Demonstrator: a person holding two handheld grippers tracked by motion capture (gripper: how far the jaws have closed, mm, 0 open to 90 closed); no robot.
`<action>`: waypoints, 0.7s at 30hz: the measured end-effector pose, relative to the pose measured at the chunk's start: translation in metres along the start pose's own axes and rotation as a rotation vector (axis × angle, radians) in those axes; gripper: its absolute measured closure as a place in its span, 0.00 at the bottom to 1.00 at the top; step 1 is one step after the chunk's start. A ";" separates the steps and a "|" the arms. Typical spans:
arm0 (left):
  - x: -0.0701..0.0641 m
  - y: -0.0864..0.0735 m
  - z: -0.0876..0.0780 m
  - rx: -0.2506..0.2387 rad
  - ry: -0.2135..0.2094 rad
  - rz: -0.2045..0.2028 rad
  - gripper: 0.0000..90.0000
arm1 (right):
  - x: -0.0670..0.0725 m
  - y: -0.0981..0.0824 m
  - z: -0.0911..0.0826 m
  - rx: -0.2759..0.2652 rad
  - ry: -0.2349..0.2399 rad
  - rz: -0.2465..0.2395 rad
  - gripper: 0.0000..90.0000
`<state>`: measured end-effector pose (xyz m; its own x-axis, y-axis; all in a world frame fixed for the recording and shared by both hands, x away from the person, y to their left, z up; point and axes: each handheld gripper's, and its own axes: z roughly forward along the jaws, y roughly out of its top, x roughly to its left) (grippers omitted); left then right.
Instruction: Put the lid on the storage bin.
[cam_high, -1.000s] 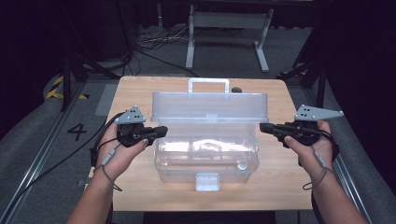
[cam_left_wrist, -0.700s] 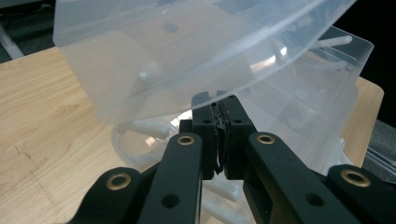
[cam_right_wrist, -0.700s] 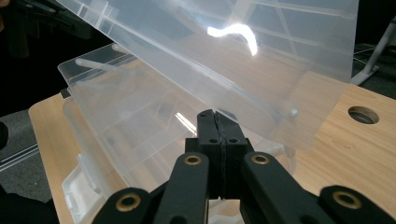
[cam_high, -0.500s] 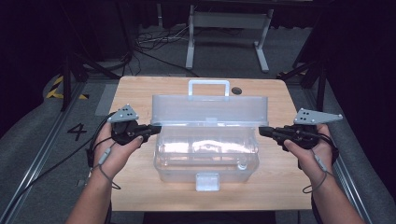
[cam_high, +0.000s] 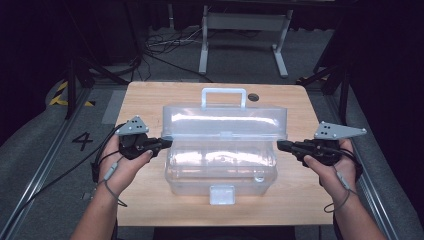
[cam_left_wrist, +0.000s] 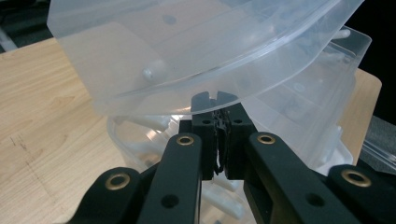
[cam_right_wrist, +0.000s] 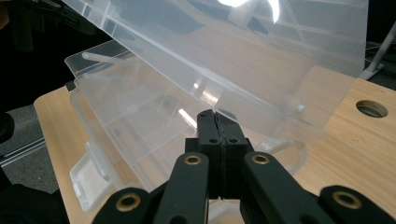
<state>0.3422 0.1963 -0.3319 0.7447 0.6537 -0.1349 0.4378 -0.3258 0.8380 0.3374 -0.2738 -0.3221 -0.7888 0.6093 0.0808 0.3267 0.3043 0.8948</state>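
Pale wooden table (cam_high: 150, 210), ringed by dark floor and cables, is seen from above with a clear plastic toolbox (cam_high: 220, 167) set at its middle. Both pairs of black jaws are pressed together with nothing between them: the left gripper (cam_high: 169, 143) is held under the lid's (cam_high: 225, 122) left edge, the right gripper (cam_high: 280, 145) at its right edge. The lid is propped half open above the box's base, and both grippers are held in a person's hands.

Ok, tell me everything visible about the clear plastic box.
The clear plastic box sits mid-table, a see-through tub with a hinged lid raised partway. A handle sits on the lid, a latch flap at the front. The shut left tool and right tool meet the lid's ends.
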 end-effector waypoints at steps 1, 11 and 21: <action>0.000 -0.001 0.000 0.002 0.000 0.004 0.96 | 0.001 -0.001 0.000 0.000 0.000 0.002 1.00; -0.002 -0.008 -0.001 0.034 -0.019 0.011 0.96 | 0.007 -0.012 -0.003 0.009 -0.002 0.009 1.00; -0.002 -0.013 -0.001 0.075 -0.032 0.017 0.95 | 0.011 -0.017 -0.002 0.058 0.004 0.012 1.00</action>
<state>0.3342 0.1998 -0.3424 0.7676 0.6258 -0.1384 0.4603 -0.3881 0.7984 0.3221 -0.2739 -0.3352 -0.7866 0.6104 0.0935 0.3660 0.3389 0.8667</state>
